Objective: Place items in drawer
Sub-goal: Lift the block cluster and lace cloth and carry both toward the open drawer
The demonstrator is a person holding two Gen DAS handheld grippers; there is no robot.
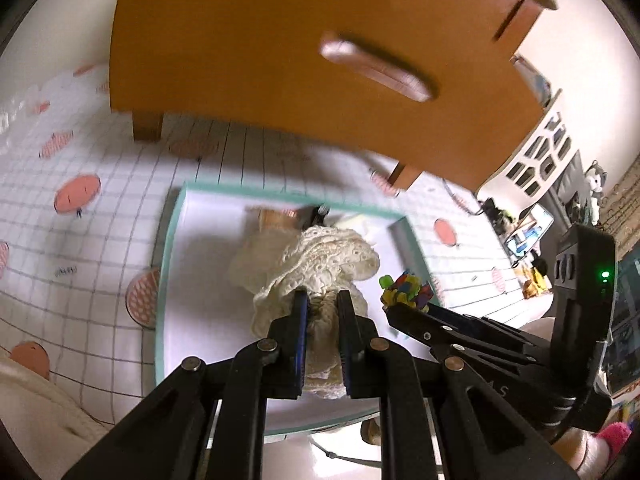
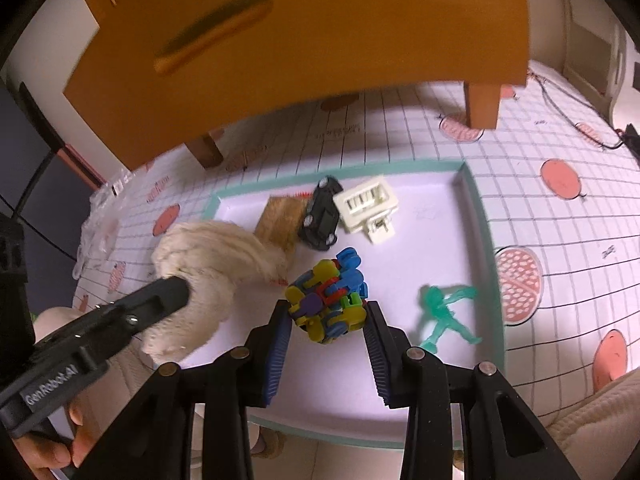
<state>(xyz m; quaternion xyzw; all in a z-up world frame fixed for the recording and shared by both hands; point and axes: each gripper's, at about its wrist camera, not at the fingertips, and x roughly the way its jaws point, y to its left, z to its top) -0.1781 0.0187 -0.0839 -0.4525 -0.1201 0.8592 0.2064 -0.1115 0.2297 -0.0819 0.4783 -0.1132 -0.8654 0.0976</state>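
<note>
Gridded tablecloth point(image 2: 560, 128) with pink spots covered the table; a white tray with a teal rim point(image 2: 480, 216) sat on it, and an orange wooden drawer unit point(image 1: 280, 48) stood just behind, its front with the slot handle point(image 1: 380, 68) facing both cameras.

Left gripper point(image 1: 322, 304) was clamped on a cream lace cloth point(image 1: 320, 256), bunched between the fingers and hanging over the tray. Right gripper point(image 2: 326, 320) held a multicoloured block puzzle point(image 2: 328, 300) between its blue pads point(image 2: 280, 344). The pads looked to be touching the toy's sides, so I'd call it gripped, but contact wasn't crisp.

Step, as I read it: both items picked up, transport to drawer pending. Drawer front looked flush, no opening visible in either view. If so, the next move needs the drawer pulled out by that slot handle, and both hands were full. One item would likely have to go down first, or a finger hooked in the handle.

View differences: only the right wrist showed the remaining tray items: black toy car point(image 2: 322, 216), cream plastic toy building point(image 2: 368, 204), wooden block point(image 2: 280, 220), green figurine point(image 2: 444, 312). In the left wrist view the cloth hid most of them, but that view showed the cluttered room to the right.
</note>
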